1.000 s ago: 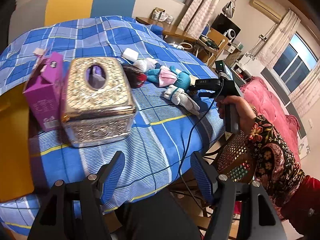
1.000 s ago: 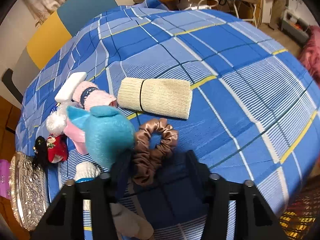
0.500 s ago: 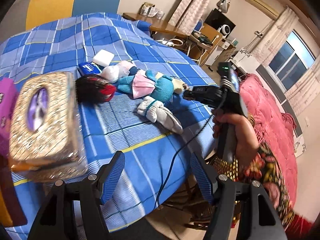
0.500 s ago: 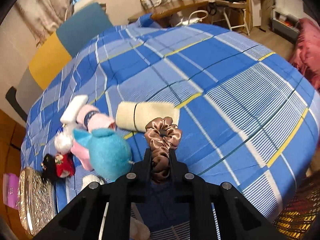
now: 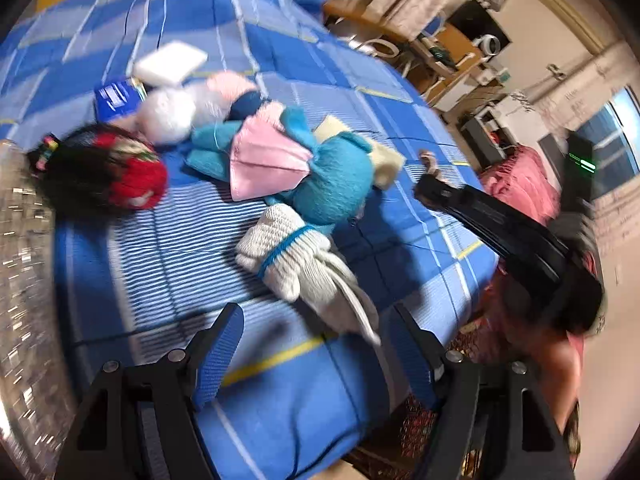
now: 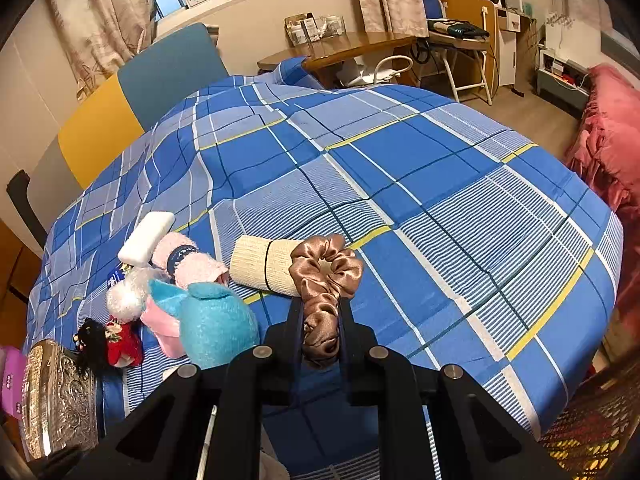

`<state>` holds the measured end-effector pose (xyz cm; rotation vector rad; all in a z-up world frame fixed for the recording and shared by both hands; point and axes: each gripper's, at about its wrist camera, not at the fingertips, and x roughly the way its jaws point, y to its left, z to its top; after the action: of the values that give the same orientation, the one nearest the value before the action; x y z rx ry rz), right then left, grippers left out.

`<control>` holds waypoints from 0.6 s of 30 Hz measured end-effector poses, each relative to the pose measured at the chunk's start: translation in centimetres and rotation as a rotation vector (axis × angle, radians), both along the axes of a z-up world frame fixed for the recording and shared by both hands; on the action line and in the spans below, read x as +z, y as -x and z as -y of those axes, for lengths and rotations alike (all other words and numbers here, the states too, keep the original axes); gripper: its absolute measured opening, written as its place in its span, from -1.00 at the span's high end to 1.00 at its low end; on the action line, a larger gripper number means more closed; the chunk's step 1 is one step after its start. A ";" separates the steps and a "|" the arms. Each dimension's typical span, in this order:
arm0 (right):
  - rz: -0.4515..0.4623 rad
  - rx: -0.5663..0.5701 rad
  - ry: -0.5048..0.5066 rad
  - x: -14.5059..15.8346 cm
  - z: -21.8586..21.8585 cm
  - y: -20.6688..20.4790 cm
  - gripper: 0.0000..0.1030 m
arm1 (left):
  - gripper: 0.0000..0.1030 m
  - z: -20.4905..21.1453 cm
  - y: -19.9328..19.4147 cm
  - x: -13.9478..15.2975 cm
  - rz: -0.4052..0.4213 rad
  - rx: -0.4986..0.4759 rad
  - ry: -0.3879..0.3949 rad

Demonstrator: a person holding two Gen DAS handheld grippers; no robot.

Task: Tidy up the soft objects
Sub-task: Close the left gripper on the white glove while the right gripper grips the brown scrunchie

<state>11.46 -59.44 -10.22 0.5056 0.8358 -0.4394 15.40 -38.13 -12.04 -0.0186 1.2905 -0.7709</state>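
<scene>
My right gripper [image 6: 320, 308] is shut on a brown satin scrunchie [image 6: 324, 276], held a little above the blue checked tablecloth [image 6: 460, 208]. Left of it lie a teal plush toy [image 6: 216, 324], a cream rolled cloth [image 6: 260, 264], a pink rolled towel [image 6: 188, 260] and a small red and black doll [image 6: 116, 340]. My left gripper [image 5: 316, 316] hangs low over the cloth with its jaws opening. The tail of a white knitted bundle with a blue band [image 5: 296, 256] shows between its fingertips, untouched by the pads. The left wrist view is blurred.
An ornate metal tissue box [image 6: 60, 396] and a purple carton [image 6: 12, 380] stand at the left end. A white block [image 6: 146, 238] lies behind the towel. Chair backs stand beyond the table. The near table edge drops off to the right, where pink bedding [image 6: 608, 140] lies.
My right gripper closed on the scrunchie and lifted it off the cloth. My left gripper swept right and down from the tissue box to the white knitted bundle.
</scene>
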 end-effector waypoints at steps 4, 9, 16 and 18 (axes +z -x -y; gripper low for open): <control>0.001 0.009 0.012 0.1 -0.2 -0.2 0.71 | -0.46 1.8 -0.9 -1.6 -0.042 0.022 -0.001; 0.001 0.015 0.015 0.0 -0.2 -0.3 0.71 | -0.40 3.1 -1.5 -3.6 -0.027 0.027 -0.048; -0.004 0.012 0.030 0.0 -0.3 -0.4 0.71 | 0.24 0.8 -1.6 -3.6 -0.034 0.072 0.024; -0.006 0.009 0.032 0.0 -0.3 -0.4 0.71 | 0.25 0.2 -1.6 -3.0 -0.028 0.082 0.033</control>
<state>11.82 -59.15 -10.18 0.4706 0.8353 -0.4459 17.01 -38.31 -15.04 -0.1086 1.2955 -0.7231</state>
